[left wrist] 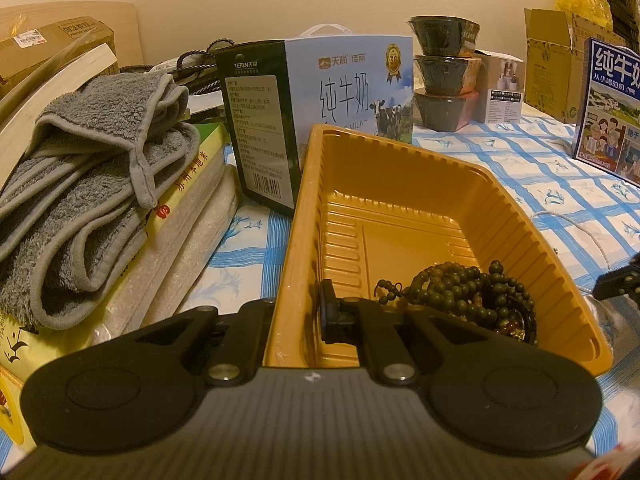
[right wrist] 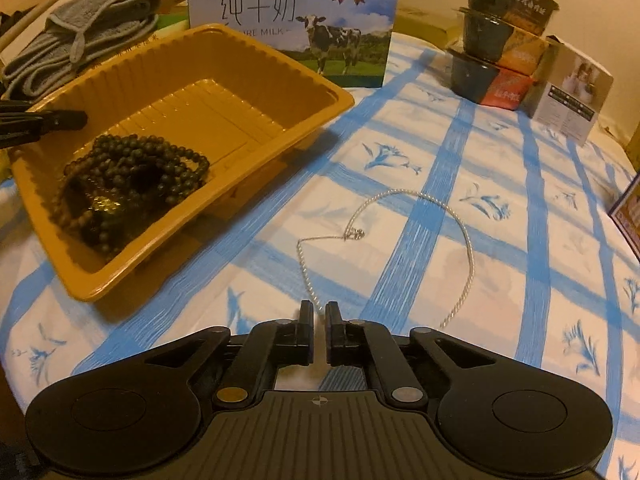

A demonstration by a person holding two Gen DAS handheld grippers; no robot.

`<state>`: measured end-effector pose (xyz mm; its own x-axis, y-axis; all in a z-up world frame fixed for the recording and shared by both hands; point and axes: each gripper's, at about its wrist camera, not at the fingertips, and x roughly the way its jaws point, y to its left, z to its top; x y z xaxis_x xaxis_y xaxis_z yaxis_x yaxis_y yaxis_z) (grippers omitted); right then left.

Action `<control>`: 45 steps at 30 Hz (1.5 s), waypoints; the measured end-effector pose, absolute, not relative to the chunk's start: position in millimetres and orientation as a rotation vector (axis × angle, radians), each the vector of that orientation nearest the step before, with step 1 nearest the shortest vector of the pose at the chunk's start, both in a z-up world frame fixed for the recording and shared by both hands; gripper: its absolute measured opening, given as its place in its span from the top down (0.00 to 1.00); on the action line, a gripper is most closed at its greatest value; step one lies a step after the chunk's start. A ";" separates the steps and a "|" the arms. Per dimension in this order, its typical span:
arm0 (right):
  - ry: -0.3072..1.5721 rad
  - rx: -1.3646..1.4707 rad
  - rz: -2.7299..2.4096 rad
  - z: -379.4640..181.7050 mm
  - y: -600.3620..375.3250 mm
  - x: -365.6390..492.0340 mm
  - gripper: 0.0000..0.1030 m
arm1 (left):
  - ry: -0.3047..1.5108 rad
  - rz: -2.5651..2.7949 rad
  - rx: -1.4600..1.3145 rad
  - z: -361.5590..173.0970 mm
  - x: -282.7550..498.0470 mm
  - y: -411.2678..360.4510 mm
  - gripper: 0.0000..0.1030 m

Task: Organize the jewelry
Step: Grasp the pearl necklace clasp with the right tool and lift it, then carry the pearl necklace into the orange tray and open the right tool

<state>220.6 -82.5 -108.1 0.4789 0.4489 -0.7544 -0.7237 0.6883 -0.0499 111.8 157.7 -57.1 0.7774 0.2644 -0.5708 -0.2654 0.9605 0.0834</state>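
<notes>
The left hand-held gripper is gripping the near wall of the tray, a ribbed, glossy orange plastic rectangle, one finger inside and the other outside the wall. Just ahead of its inner finger, dark round wooden beads are lying heaped in the tray's near right corner. Beyond the tray a milk carton is standing, reading "TERUN", "纯牛奶" and "MILK" beside a cow picture and a gold "3.6" seal. To the left, a grey terry towel is resting folded on stacked books. The right hand-held gripper is hovering over the blue-checked cloth with its jaws nearly closed, a narrow gap between them; whether they are pinching the necklace I cannot tell. This thin string of small pearly beads is lying in a loop just ahead of the fingers, one end reaching the gap. Far right, three dark bowls are sitting stacked.
</notes>
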 end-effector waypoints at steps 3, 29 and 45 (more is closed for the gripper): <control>0.789 -0.415 0.757 -115.2 -79.4 228.5 0.94 | 0.618 0.285 0.000 -57.3 111.7 157.6 0.93; 0.616 -0.025 0.765 10.3 -121.1 232.7 0.99 | 0.620 0.283 0.002 -58.9 110.5 156.8 0.93; 0.466 0.070 0.863 125.1 -109.1 201.8 0.99 | 0.616 0.283 -0.015 -57.0 110.0 156.5 0.94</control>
